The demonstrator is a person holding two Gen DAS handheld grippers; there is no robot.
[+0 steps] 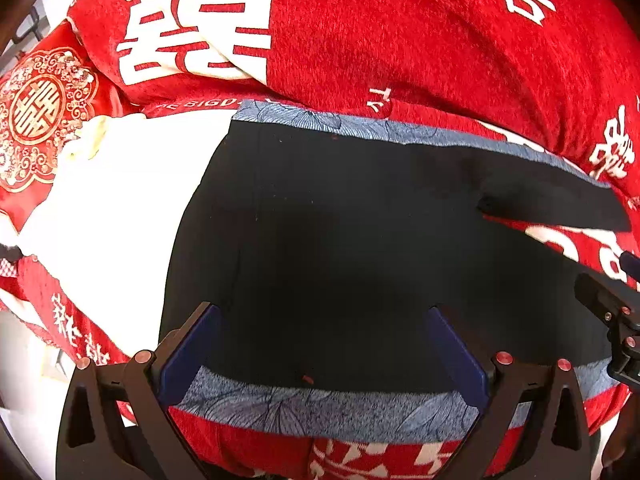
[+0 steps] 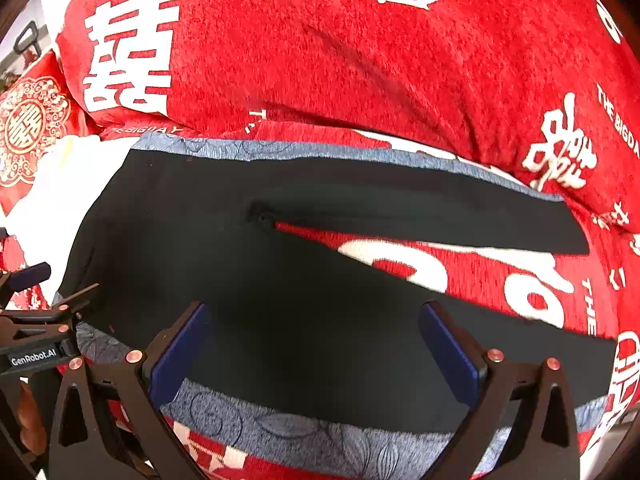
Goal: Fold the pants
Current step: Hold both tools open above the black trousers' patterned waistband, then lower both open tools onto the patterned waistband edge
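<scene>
Black pants (image 1: 320, 240) with blue-grey floral side stripes (image 1: 320, 404) lie flat on the bed. The waist end is to the left and the two legs run right. In the right wrist view the legs of the pants (image 2: 320, 320) spread apart in a V, with red blanket showing between them. My left gripper (image 1: 324, 314) hovers open over the hip area near the front stripe, holding nothing. My right gripper (image 2: 314, 308) is open over the near leg, just right of the crotch. Each gripper shows at the edge of the other's view: the right gripper (image 1: 606, 270) and the left gripper (image 2: 56, 284).
A red plush blanket (image 1: 400, 40) with large white characters covers the bed and bunches up behind the pants. A white cloth (image 1: 120, 220) lies left of the waist, and a red embroidered cushion (image 1: 36, 112) sits at far left. A hand (image 2: 28, 420) shows at lower left.
</scene>
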